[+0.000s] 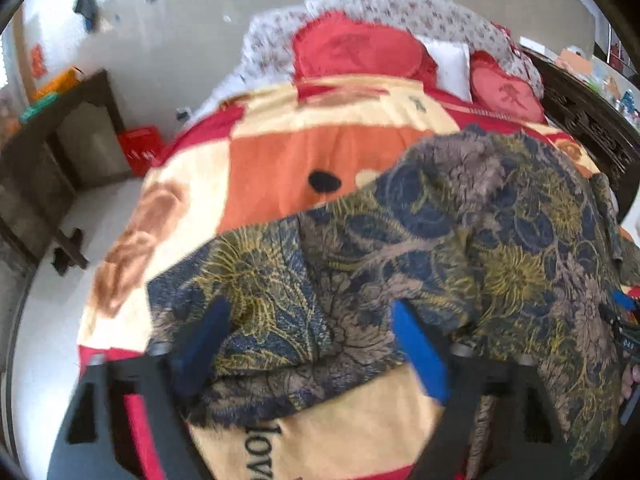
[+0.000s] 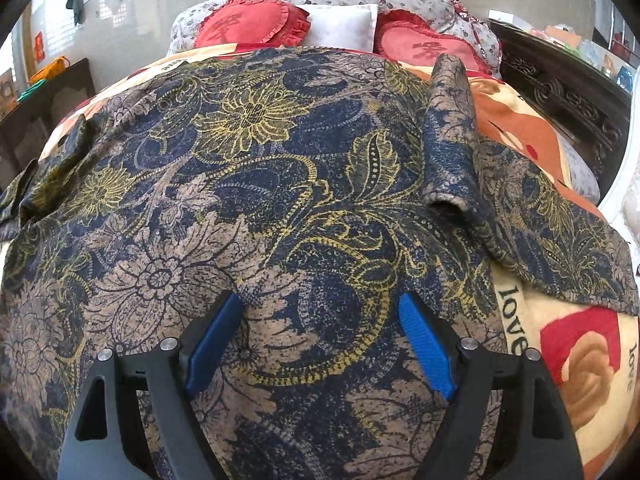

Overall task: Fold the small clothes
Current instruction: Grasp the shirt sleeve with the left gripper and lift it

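A floral garment [image 1: 460, 240] in navy, tan and yellow lies spread on the bed's patterned blanket [image 1: 272, 152]. My left gripper [image 1: 310, 306] hovers over the garment's near left edge. It is open wide, with the fabric's hem lying between the blue pads [image 1: 418, 348], which do not squeeze it. In the right wrist view the same garment [image 2: 260, 184] fills most of the frame, and a sleeve [image 2: 450, 140] is folded back over its right side. My right gripper [image 2: 320, 300] stands open just over the cloth, nothing pinched between its fingers.
Two red heart cushions [image 2: 248, 24] and a white pillow [image 2: 344, 26] sit at the head of the bed. A dark wooden cabinet [image 1: 52, 152] and a red box [image 1: 140, 148] stand on the floor to the left. Carved dark furniture [image 2: 560, 96] runs along the right.
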Available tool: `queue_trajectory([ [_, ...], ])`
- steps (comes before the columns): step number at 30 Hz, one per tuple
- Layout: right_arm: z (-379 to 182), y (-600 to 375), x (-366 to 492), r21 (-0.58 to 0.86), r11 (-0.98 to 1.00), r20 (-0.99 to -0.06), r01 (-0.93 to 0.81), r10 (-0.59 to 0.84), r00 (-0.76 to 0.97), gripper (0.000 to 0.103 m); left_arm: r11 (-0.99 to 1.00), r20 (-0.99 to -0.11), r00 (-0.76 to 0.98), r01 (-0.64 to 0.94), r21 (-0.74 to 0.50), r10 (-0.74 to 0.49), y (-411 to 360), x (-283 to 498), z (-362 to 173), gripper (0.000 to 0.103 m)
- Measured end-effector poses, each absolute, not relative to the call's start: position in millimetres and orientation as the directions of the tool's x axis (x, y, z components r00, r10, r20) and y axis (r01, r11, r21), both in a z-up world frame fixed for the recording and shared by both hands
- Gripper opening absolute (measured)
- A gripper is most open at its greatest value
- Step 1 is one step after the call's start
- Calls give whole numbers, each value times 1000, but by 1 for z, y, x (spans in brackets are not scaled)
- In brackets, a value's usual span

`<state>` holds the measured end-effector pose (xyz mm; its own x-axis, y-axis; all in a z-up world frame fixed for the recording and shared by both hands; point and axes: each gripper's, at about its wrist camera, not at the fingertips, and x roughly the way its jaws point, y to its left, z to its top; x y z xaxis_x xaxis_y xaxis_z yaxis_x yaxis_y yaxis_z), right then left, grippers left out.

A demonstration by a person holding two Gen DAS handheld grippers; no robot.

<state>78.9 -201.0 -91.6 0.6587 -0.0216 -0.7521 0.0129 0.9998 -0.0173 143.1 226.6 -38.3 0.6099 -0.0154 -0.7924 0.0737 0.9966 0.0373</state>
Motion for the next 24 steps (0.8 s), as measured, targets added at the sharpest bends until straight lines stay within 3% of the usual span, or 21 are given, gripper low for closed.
queue_trajectory([
  [6,-92,-202,79,-15,1000,-752,12,-19,659,69,977,-850,518,115,180,95,220,160,-80,79],
  [8,-92,-202,79,-14,1000,-752,12,-18,658,69,968,-837,528,103,231,144,219,160,-86,86],
  [14,-92,-202,79,-15,1000,-752,13,-19,658,69,989,-818,556,-53,141,146,246,145,-87,88],
  [21,-92,-202,80,-15,1000,-752,13,-19,658,69,988,-807,570,-84,128,153,250,136,-91,90],
  [22,-92,-202,80,-15,1000,-753,13,-20,658,69,987,-804,573,-83,134,158,249,135,-87,89],
  [24,-92,-202,80,-15,1000,-752,12,-20,658,69,988,-785,600,-88,130,157,250,135,-75,64],
])
